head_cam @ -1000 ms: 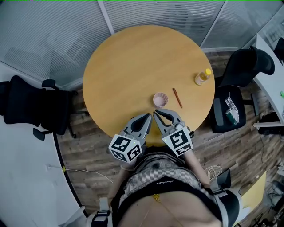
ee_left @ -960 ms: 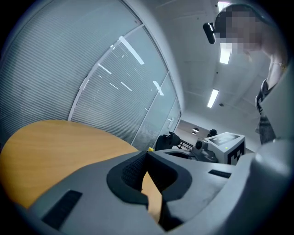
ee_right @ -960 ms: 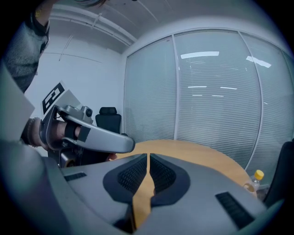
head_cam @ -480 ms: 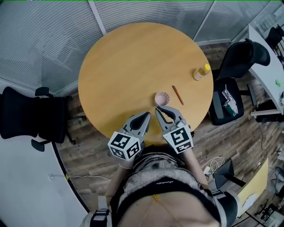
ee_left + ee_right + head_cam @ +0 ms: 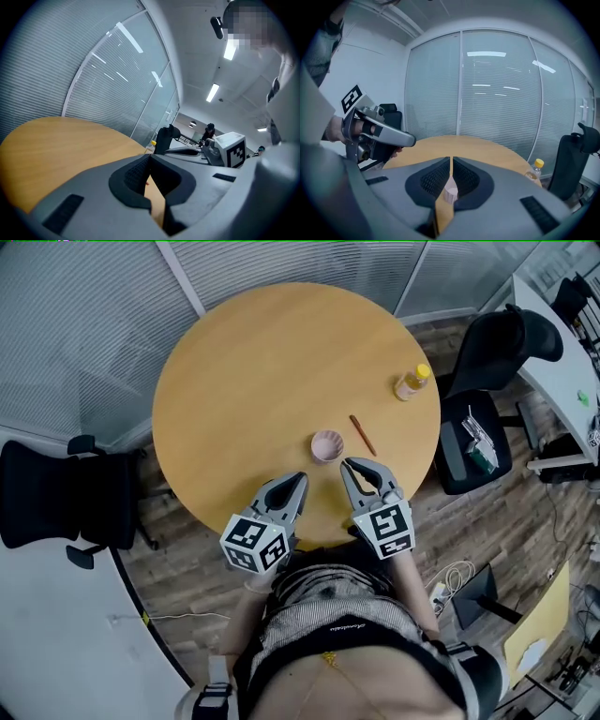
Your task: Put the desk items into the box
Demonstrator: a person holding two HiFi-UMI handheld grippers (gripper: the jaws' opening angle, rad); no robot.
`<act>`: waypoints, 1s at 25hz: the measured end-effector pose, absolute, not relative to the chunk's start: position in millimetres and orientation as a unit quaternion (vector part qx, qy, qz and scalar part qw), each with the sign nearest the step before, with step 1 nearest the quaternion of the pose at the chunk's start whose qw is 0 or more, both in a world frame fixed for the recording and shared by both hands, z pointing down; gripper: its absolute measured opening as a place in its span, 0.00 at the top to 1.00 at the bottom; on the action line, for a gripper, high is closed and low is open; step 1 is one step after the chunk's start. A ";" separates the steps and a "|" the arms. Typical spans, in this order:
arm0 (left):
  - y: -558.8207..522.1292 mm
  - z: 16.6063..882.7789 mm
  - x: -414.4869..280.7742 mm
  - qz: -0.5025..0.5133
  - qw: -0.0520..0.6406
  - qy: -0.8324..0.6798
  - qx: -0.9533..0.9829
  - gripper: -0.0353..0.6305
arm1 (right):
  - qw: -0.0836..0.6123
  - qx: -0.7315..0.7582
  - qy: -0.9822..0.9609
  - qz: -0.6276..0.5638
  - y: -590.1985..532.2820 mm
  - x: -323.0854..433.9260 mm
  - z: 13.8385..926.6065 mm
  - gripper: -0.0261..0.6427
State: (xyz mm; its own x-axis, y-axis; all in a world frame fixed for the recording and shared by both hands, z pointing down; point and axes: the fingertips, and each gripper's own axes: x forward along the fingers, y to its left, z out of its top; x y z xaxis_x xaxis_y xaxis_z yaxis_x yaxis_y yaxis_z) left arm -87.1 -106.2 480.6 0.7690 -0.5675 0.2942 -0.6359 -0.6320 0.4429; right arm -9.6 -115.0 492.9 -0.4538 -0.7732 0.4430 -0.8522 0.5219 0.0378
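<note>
a pink cup [image 5: 327,445] is set on the round table [image 5: 234,362]. just on the near side of the cup, the right gripper [image 5: 348,465] is held with jaws pressed together, empty. the left gripper [image 5: 298,480], near-left of the cup, is likewise closed on nothing. a pencil [image 5: 362,434] is laid just right of the cup; a yellow-capped bottle [image 5: 412,382] is stood farther right.

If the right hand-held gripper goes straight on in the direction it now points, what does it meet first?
Most likely the small pink cup. In the right gripper view it stands on the table, directly ahead of the closed jaws of the right hand-held gripper. The head view suggests it might only graze the cup.
</note>
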 end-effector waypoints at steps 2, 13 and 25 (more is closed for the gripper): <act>-104.9 476.3 -80.9 0.050 0.269 -0.341 0.899 0.92 | 0.208 0.471 -0.852 0.091 -118.3 -0.1 489.6 0.91; -99.7 458.9 -68.0 0.025 0.233 -0.417 0.878 0.92 | 0.194 0.413 -0.887 0.074 -132.8 20.6 475.0 0.91; -84.0 455.3 -68.6 0.020 0.233 -0.441 0.867 0.92 | 0.190 0.398 -0.893 0.090 -134.2 31.8 482.4 0.91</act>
State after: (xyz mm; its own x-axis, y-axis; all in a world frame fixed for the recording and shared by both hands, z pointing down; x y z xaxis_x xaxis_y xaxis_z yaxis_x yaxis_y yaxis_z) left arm -68.6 -84.0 455.3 0.6105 -0.7548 0.2399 -0.7734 -0.5028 0.3861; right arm 31.8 -134.2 482.4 -0.6100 -0.6768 0.4120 -0.7457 0.6662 -0.0098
